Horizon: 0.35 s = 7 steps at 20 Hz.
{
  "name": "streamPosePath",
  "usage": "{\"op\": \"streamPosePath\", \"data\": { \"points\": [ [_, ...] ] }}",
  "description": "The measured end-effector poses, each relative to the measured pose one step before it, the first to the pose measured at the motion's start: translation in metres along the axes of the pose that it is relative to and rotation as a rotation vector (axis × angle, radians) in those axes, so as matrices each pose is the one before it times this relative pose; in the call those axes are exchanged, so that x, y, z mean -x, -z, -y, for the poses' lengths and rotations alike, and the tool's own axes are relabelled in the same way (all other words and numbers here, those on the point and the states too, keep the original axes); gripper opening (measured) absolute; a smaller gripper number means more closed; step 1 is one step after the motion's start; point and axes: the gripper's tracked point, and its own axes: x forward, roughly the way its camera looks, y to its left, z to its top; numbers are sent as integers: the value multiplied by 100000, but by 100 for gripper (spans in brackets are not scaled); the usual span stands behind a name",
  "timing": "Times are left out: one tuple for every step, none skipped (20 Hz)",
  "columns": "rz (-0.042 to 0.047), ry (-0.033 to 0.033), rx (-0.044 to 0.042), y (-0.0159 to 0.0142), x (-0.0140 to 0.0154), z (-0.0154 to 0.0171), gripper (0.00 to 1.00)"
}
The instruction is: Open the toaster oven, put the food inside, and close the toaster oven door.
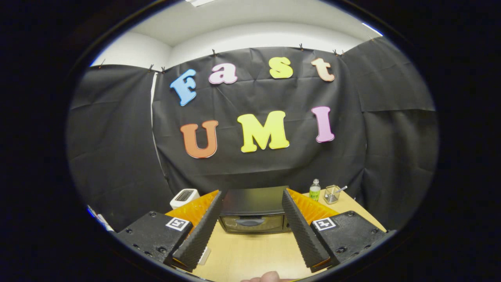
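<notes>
toaster oven (252,213) black, door shut; gripper (250,211) open

Bare table (250,254) lies between the spread fingers (201,231) up to the oven (252,213). Its shut door (252,224) blocks entry. A bottle (314,190) and cup (331,194) stand at its right.

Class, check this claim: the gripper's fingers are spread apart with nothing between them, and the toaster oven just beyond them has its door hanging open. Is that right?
One error: the toaster oven door is shut, as the gripper view shows. The rest holds: the gripper is open, holding nothing, with the oven beyond its fingers.
</notes>
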Motion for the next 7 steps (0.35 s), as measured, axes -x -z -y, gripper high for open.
{"op": "streamPosePath", "data": {
  "points": [
    [-688,-169,-616,230,-79,-29,99],
    [-709,-144,-585,185,-218,-86,99],
    [-772,-6,-447,136,37,12,99],
    [-127,79,-220,-18,-10,-8,99],
    [-86,154,-20,-51,-136,90,99],
    [249,174,81,-149,-11,30,99],
    [218,304,184,-48,-36,127,99]
  ]
}}
